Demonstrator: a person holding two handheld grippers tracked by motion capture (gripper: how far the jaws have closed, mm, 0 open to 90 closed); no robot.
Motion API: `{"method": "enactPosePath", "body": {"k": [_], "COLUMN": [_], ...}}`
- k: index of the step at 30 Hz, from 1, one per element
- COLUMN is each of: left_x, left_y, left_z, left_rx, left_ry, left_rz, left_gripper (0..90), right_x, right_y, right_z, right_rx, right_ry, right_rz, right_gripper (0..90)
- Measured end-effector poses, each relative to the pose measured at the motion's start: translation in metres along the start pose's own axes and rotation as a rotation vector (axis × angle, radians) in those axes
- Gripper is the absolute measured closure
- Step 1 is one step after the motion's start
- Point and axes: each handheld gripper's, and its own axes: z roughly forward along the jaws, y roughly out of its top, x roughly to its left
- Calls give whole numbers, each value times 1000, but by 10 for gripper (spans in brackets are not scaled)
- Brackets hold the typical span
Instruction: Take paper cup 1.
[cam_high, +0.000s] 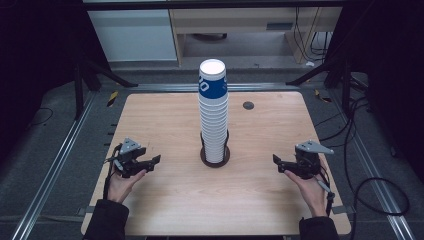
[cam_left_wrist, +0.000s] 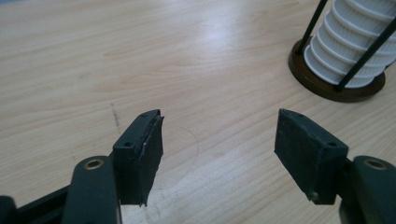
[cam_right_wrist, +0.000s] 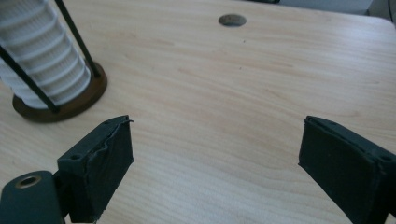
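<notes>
On a pale wooden table (cam_high: 170, 125) under dim surroundings: at its centre, a tall stack of white paper cups (cam_high: 214, 117), upright, topmost cup banded in blue, seated in a round brown holder (cam_high: 215, 159) with thin black uprights around the lowest cups. Farther back and to the right, a small dark round grommet (cam_high: 248, 105) set in the tabletop. To either side of the stack and well apart from it, resting low near the table's front edge: left gripper (cam_high: 150, 162), jaws spread wide with nothing between them, bare wood showing in the gap in the left gripper view; right gripper (cam_high: 278, 162), jaws likewise spread and empty, pointed inward toward the holder. Likely step in hand: an approach to the cups, with nothing yet touched. Best done slowly and level, one gripper steadying the stack low down above the black uprights, the other closing gently on the rim of the top cup; a straight upward lift advisable, since a sideways tug could tip so tall a column.
</notes>
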Motion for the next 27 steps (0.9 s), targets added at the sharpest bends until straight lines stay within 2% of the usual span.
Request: {"method": "enactPosePath", "body": {"k": [2,5,6,9,10,17,18,21,22,27], "left_x": [-1,-1,-1,-2,-1,-2,-3,-4,-4,-3], "left_y": [-2,-2,-1,0,1,3,3,2,1,-1], "left_z": [1,1,-1,-4,-6,-5,-4,-1,1,4], "left_rx": [-1,1,-14,-26,-34,-26,-15,-1,11,14], "left_ry": [-3,-2,-10,-5,-30,-48,-53,-72,-78,-89], "left_rz": [-3,-13,-25,-22,-34,-25,-21,-27,-35,-42], "left_gripper": [309,272,262,244,232,203,195,185,181,177], "right_x": [0,0,1,1,2,7,9,12,14,20], "right_y": [-2,-3,-3,-2,2,15,21,27,32,43], "right_z": [3,3,2,0,-2,-11,-13,-17,-19,-22], "right_rx": [24,24,21,14,-2,-48,-53,-69,-82,-103], "right_ry": [4,3,10,13,15,62,82,93,112,124], "right_rz": [-7,-13,-7,-10,-9,-14,-18,-22,-18,-28], "right_gripper": [91,88,86,80,80,76,74,73,69,67]}}
